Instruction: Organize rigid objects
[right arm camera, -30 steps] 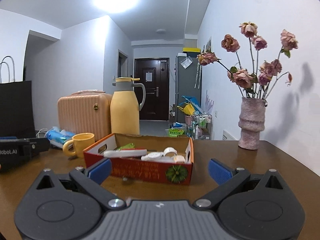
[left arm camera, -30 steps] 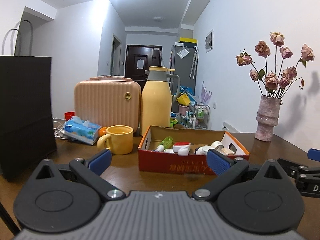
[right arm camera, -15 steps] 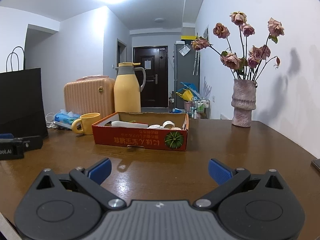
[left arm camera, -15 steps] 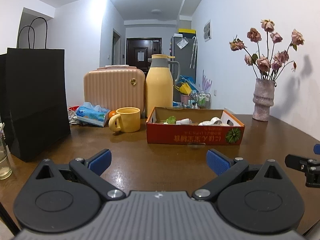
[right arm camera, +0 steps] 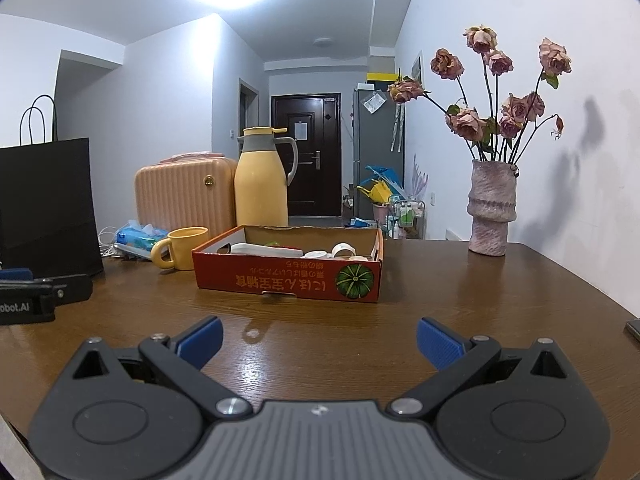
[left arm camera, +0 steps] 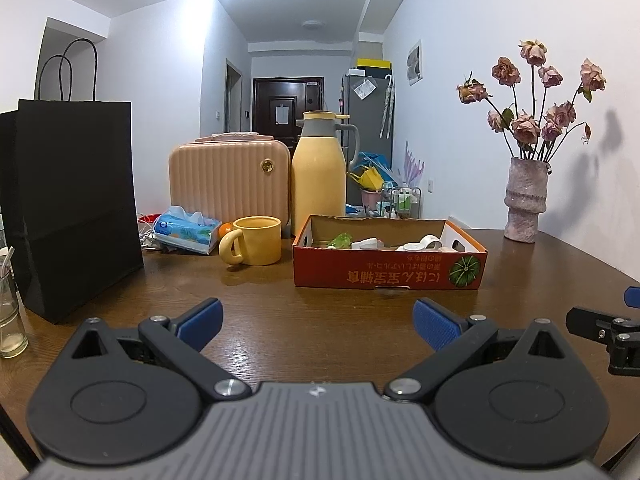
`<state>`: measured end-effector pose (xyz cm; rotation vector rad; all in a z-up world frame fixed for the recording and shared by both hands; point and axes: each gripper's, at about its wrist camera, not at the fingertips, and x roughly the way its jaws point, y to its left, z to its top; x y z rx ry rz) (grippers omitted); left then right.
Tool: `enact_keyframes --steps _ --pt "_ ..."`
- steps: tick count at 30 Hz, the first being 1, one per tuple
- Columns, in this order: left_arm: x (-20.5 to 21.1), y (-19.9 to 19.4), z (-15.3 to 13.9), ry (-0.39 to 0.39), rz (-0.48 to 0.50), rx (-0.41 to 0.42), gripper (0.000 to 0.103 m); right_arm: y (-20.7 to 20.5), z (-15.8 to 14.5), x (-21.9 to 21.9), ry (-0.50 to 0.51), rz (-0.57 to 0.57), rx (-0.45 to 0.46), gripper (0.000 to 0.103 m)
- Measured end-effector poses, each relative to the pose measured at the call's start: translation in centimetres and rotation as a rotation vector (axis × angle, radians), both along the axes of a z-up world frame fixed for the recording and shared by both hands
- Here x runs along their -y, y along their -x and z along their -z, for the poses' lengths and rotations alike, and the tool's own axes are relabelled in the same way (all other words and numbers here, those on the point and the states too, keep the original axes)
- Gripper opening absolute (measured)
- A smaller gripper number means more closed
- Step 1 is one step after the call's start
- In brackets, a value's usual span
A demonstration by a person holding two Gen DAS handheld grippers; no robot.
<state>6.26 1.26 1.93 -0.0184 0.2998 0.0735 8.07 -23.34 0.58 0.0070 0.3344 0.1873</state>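
Box (left arm camera: 388,274) contents — mostly hidden.

A black bag (left arm camera: 72,200) stands at the table's (left arm camera: 320,320) left side, with a glass (left arm camera: 10,320) just beside it at the edge. Behind them lie a tissue pack (left arm camera: 187,230) and a yellow mug (left arm camera: 253,246), an orange (left arm camera: 225,229) between the two. A pink case (left arm camera: 230,178) and a yellow flask (left arm camera: 319,178) stand side by side at the back. A vase (right arm camera: 491,208) of dried roses (right arm camera: 500,92) stands by the right wall. A door (right arm camera: 306,152) closes the corridor beyond.
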Motion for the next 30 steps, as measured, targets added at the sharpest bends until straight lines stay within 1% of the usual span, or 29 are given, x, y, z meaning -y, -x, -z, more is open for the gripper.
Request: enact_keyframes --steps 30 --pt "-0.39 0.34 -0.27 0.006 -0.001 0.007 0.103 0.07 -0.12 -0.23 0.009 -0.005 0.002 0.103"
